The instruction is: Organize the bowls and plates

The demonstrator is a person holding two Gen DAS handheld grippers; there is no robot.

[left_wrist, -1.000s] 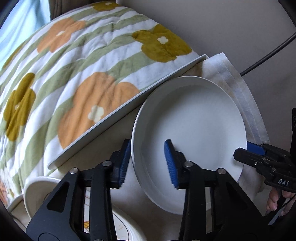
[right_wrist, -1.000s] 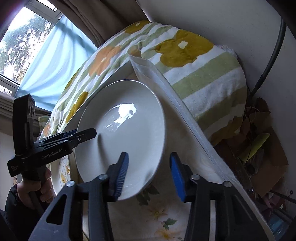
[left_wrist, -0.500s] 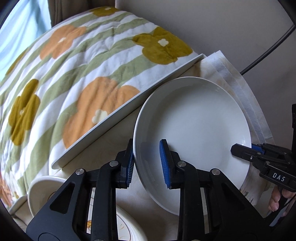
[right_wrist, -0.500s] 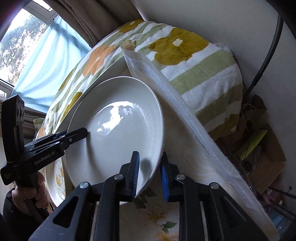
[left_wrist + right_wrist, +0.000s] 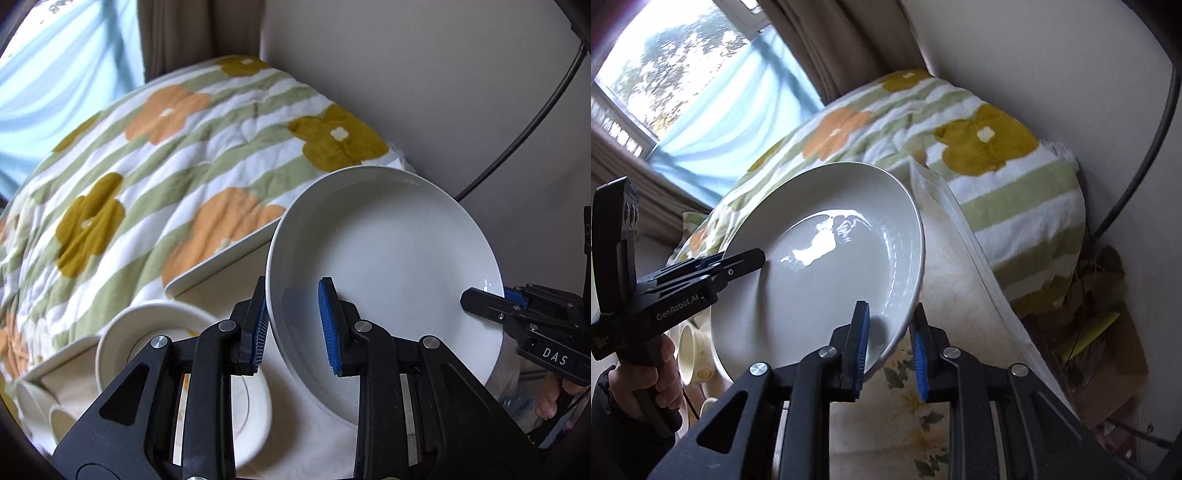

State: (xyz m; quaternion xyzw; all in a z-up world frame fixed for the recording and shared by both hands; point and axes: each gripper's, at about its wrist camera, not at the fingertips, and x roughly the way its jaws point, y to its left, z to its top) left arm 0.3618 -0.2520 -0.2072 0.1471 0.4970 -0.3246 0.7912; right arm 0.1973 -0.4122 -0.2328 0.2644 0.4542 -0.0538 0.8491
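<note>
Flower-print quilt [image 5: 155, 177] fills the bkgd; in front of it a white plate [image 5: 388, 266] is held tilted off the table, w/ cream dishes [image 5: 177, 332] below-left of plate. Left gripper [image 5: 293, 325] clamps plate's near-left rim, right gripper [image 5: 888, 350] the opposite rim, its jaws just closed on it – prob. two grips so the glossy plate won't slip.

Your plate [image 5: 388, 258] hangs tilted above the table [image 5: 960, 280], L gripper [image 5: 293, 325] and R gripper [image 5: 890, 350] on opposite rim edges. Quilt [image 5: 166, 166] lies behind. Bowl [image 5: 147, 332] sits below-left of plate.
</note>
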